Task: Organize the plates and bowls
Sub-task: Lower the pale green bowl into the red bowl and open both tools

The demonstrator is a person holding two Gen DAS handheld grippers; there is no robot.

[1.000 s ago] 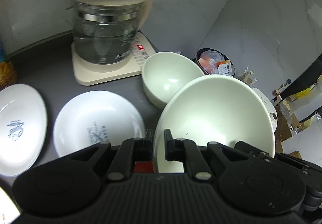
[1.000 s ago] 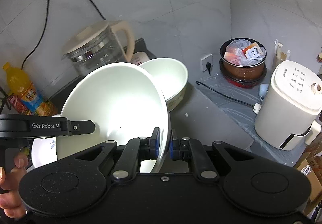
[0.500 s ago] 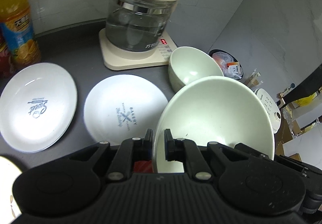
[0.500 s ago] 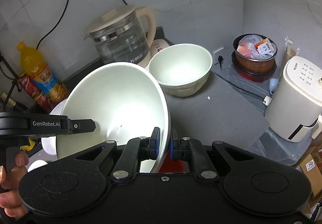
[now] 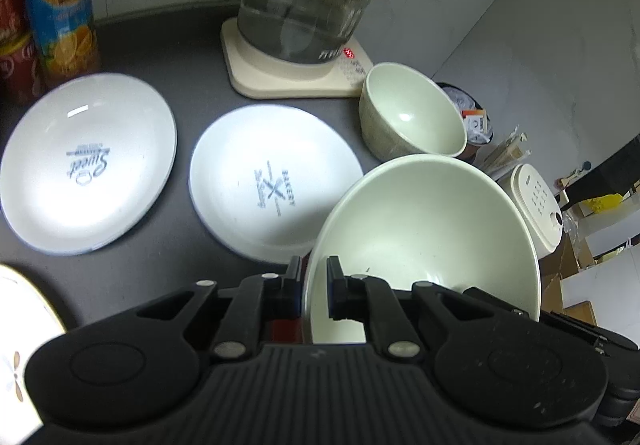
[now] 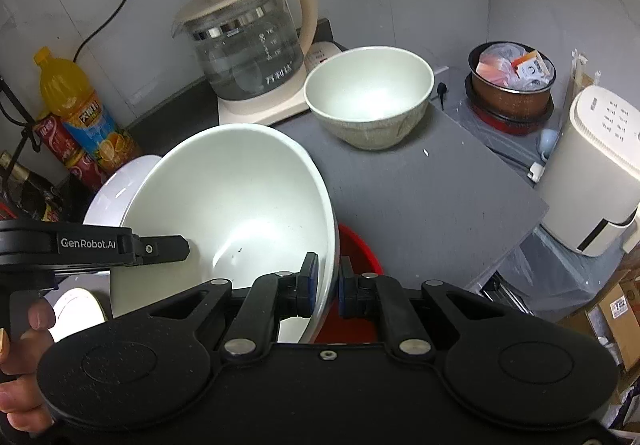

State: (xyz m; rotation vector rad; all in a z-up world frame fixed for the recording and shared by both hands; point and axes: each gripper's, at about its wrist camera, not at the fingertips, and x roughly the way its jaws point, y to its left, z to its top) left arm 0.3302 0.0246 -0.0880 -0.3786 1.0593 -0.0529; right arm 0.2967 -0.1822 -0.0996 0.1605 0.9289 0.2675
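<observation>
Left to right. Far left: red cans (image 5: 12, 45), partly cut off, text unreadable. Beside them the orange juice bottle (image 5: 60, 1), blue label with Chinese characters and orange slices.

"Sweet" plate (image 5: 86, 163) flat on the dark counter (image 5: 168, 45), blue print. Just right of it, apart, the "BAKERY" plate (image 5: 272, 181), crossed-utensil logo, smaller script too blurred to read. Bottom left corner: edge of another plate (image 5: 24, 321) with a gold rim.

Behind the plates: glass kettle (image 5: 308, 1) on a cream base with a red LED readout, digits unreadable.

Small bowl (image 5: 412, 117) upright on the counter, just right of the kettle base.

Large bowl (image 5: 428, 233) is off the counter, tilted, held by both grippers. Left gripper (image 5: 313, 287) jaws clamped on its near rim. Right gripper (image 6: 325, 285) jaws clamped on the opposite rim. The left unit reads "GenRobot.AI" in the right wrist view.

Far right: pot of packets (image 6: 512, 85), then a white appliance (image 6: 596, 169) with button labels too small to read.
</observation>
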